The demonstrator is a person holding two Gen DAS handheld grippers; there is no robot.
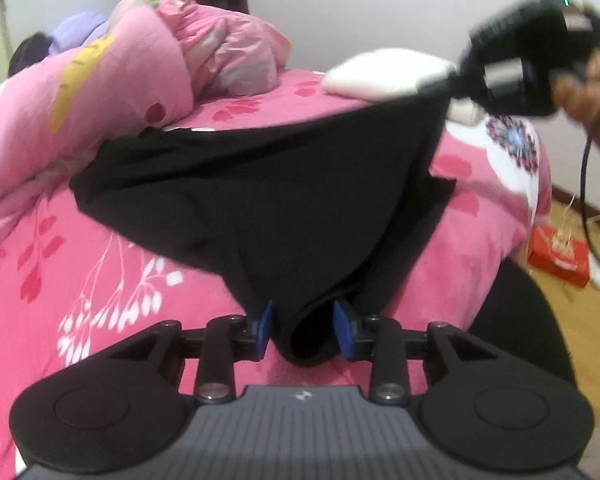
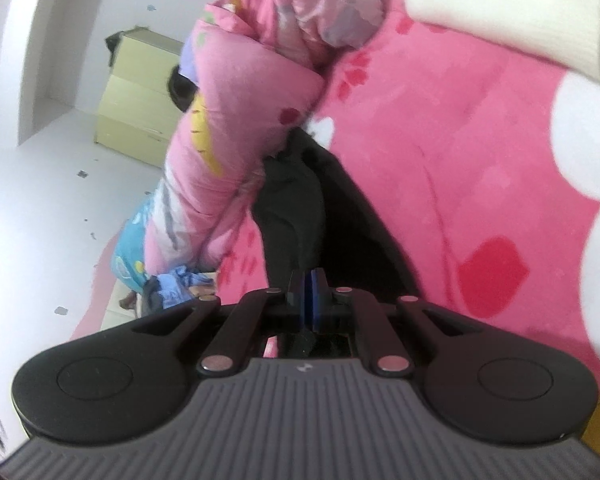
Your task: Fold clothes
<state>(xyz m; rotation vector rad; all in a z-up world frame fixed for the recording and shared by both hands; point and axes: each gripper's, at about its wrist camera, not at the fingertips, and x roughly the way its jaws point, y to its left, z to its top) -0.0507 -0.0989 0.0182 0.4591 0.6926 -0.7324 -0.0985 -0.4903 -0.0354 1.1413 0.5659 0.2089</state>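
Now the left gripper (image 1: 303,330) is holding its blue pads (image 1: 265,330) apart, with a rounded fold of the black garment (image 1: 268,200) sagging down between them; the pads are not visibly pressing the cloth, so this grip looks loose or not yet made. Further out, the right gripper (image 2: 310,300) is pressing its pads together on another edge of the same garment, and the left wrist view is showing it lifting that corner high toward the far right edge of the bed (image 1: 80,260). Between the two, the cloth is hanging in a slack sheet above the pink floral cover, its far left part lying against the rolled pink quilt (image 1: 112,92). A folded white garment (image 1: 384,70) is resting near the far edge. Judging by the drape, the fabric is light, thin and limp, probably a little slippery, so hems or corners are the surest places to pinch.
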